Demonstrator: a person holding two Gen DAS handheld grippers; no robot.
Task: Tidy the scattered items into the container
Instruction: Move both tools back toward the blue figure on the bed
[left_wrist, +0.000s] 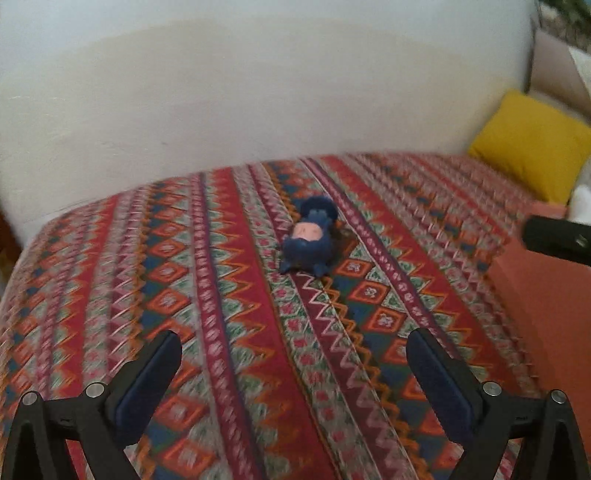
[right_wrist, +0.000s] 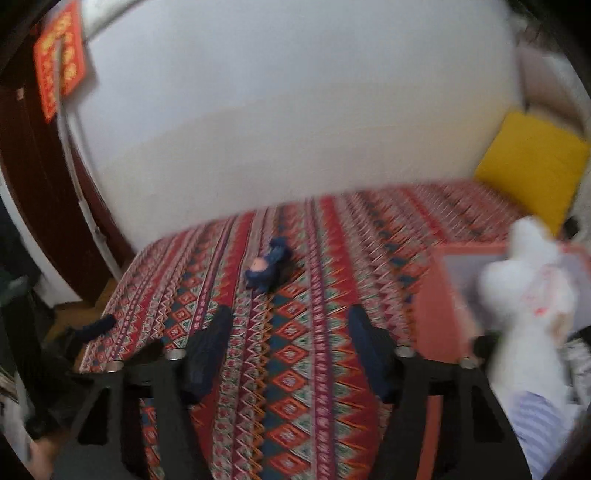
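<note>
A small dark blue plush toy (left_wrist: 309, 240) with a pink belly lies on the patterned bedspread (left_wrist: 221, 295), well ahead of my left gripper (left_wrist: 293, 339), which is open and empty. The toy also shows in the right wrist view (right_wrist: 269, 269), ahead and left of my right gripper (right_wrist: 290, 325), which is open and empty. An orange box (right_wrist: 436, 306) stands on the bed at the right, with a white plush toy (right_wrist: 524, 295) at or in it; the box's side shows in the left wrist view (left_wrist: 543, 295).
A yellow pillow (left_wrist: 532, 144) leans at the far right of the bed against the white wall (left_wrist: 258, 92). A black part of the other gripper (left_wrist: 557, 238) shows at the right edge. The bed's left edge drops to the floor (right_wrist: 74, 314) by a dark door.
</note>
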